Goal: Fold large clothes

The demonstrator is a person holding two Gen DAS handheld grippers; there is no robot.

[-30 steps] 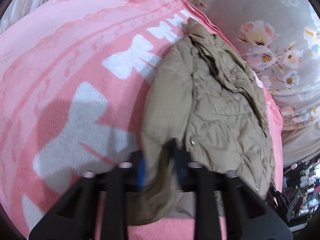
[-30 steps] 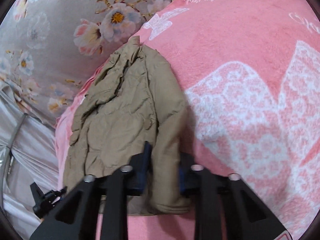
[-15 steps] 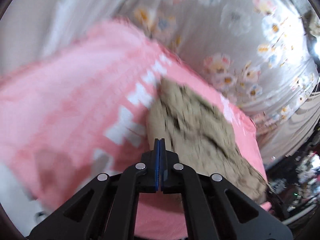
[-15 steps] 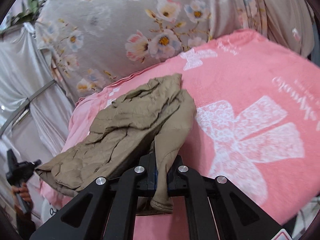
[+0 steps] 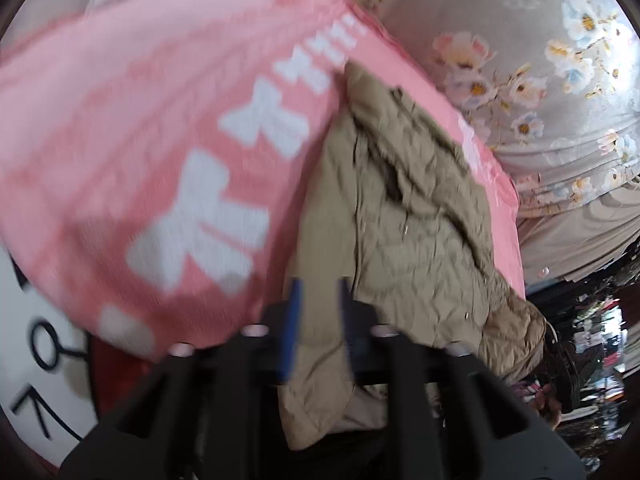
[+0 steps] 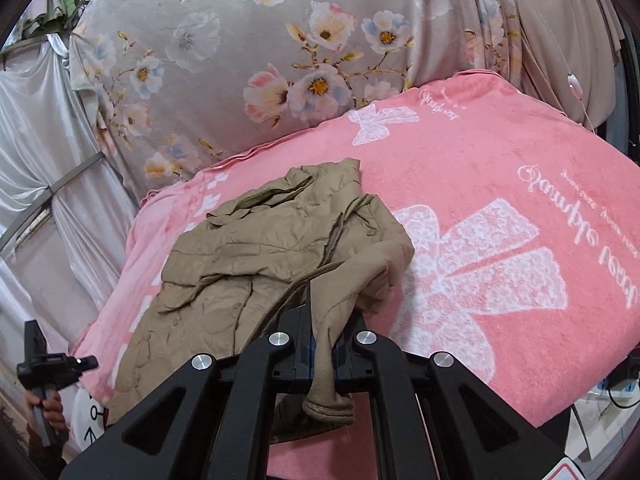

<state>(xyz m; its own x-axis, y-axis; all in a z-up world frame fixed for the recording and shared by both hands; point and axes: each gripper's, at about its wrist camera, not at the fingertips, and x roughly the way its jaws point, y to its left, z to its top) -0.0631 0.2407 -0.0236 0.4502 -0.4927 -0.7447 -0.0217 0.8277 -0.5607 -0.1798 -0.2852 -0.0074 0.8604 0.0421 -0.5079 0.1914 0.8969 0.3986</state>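
At the bottom centre of the right wrist view, the right gripper (image 6: 322, 344) is pinched tight on a sleeve (image 6: 340, 320) of the tan jacket (image 6: 256, 256), the cuff hanging limp below the pads toward the lower edge of the frame. From there the sleeve rises up and right to a bunched shoulder, and the jacket body spreads up and to the left, crumpled, along the left edge of the pink blanket (image 6: 500, 184), which fills the right half of the frame.

Low in the left wrist view, the left gripper (image 5: 318, 320) has just been opening; its blue pads stand apart with the other sleeve (image 5: 320, 264) lying between them. That view is blurred, so I think the pads are clear of the cloth, but I would not swear to it. Above and to the right, the jacket lies along the blanket's right edge, and part of it hangs over the near edge at lower right.

To do this step well, the left gripper should close on a single layer near the cuff, matching the right. Both sleeves then want lifting evenly, so the body drags flat toward the blanket's middle rather than sliding off.
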